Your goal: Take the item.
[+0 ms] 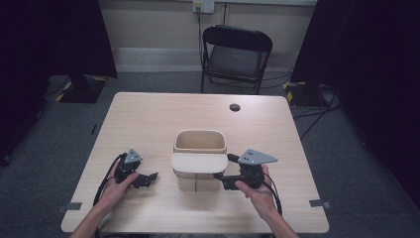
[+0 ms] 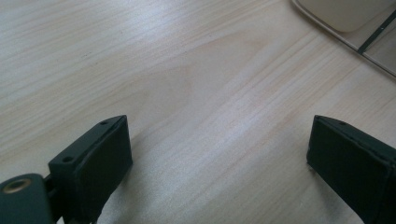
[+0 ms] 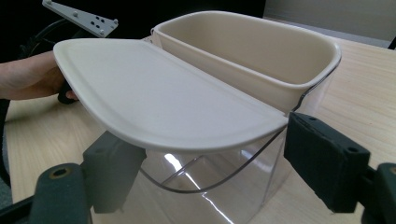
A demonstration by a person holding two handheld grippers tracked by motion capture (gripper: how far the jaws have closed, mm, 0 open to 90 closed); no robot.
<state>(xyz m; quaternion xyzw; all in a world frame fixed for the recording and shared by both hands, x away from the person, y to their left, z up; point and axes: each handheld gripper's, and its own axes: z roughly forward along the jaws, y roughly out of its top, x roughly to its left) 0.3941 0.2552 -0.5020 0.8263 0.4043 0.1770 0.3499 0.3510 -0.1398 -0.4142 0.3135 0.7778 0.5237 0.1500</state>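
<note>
A clear container (image 1: 195,184) stands mid-table with a cream inner bin (image 1: 200,141) set in its far half. A cream lid (image 1: 198,162) lies flat over its near half. My right gripper (image 1: 220,179) is level at the container's right side. In the right gripper view its jaws stand apart under the lid's (image 3: 159,98) near rim, around the clear wall (image 3: 210,191). No pad presses on anything that I can see. My left gripper (image 1: 151,177) rests left of the container, open, with bare wood between its jaws (image 2: 219,158).
The pale wooden table (image 1: 148,119) has a dark cable hole (image 1: 235,107) at the back. A black folding chair (image 1: 235,52) stands beyond the far edge. Dark curtains hang on both sides. The person's left hand (image 3: 28,77) appears behind the lid.
</note>
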